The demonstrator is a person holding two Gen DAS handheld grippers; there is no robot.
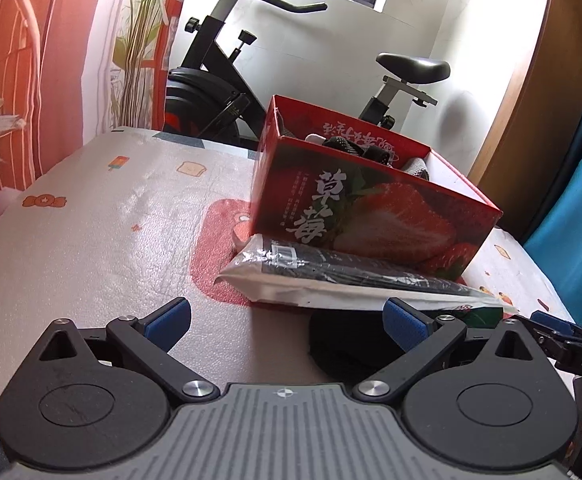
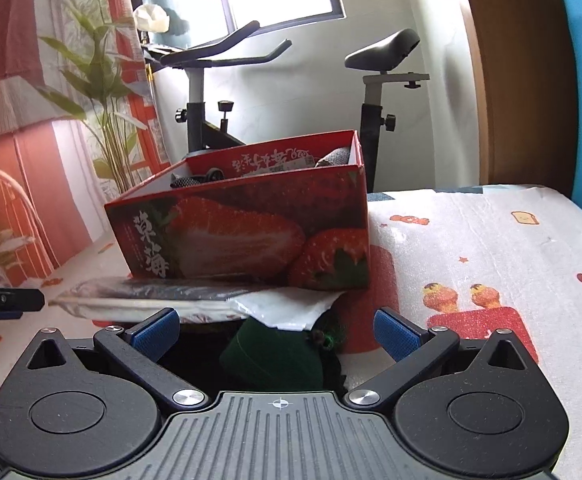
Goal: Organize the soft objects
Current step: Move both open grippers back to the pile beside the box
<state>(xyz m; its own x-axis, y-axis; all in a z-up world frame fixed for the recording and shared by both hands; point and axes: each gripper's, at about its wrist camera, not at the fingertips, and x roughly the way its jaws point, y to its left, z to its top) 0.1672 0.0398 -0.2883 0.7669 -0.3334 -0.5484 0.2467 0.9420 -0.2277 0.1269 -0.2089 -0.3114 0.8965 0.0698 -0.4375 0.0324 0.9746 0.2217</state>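
nearest the lens in the left wrist view, the left gripper (image 1: 287, 322) has its blue pads spread wide with nothing between them; the right gripper (image 2: 277, 330) is just as wide open and empty. the plastic-wrapped packet (image 1: 351, 276) lies on the patterned table cover (image 1: 91, 220), at the near side of the strawberry box (image 1: 371, 208), partly propped on a dark soft item (image 2: 275, 354) beneath it.

the packet looks light and floppy, and its glossy film is probably slippery; a pinch across a thin edge or the sealed end should hold better than the flat face. the dark item should squash readily, so a pinch on a fold would do.

the right wrist view shows that item as dark green fabric with white wrapping over it; the left view gives only a black lump. the left view shows the packet's barcode label and the right gripper's tip at the far right edge.
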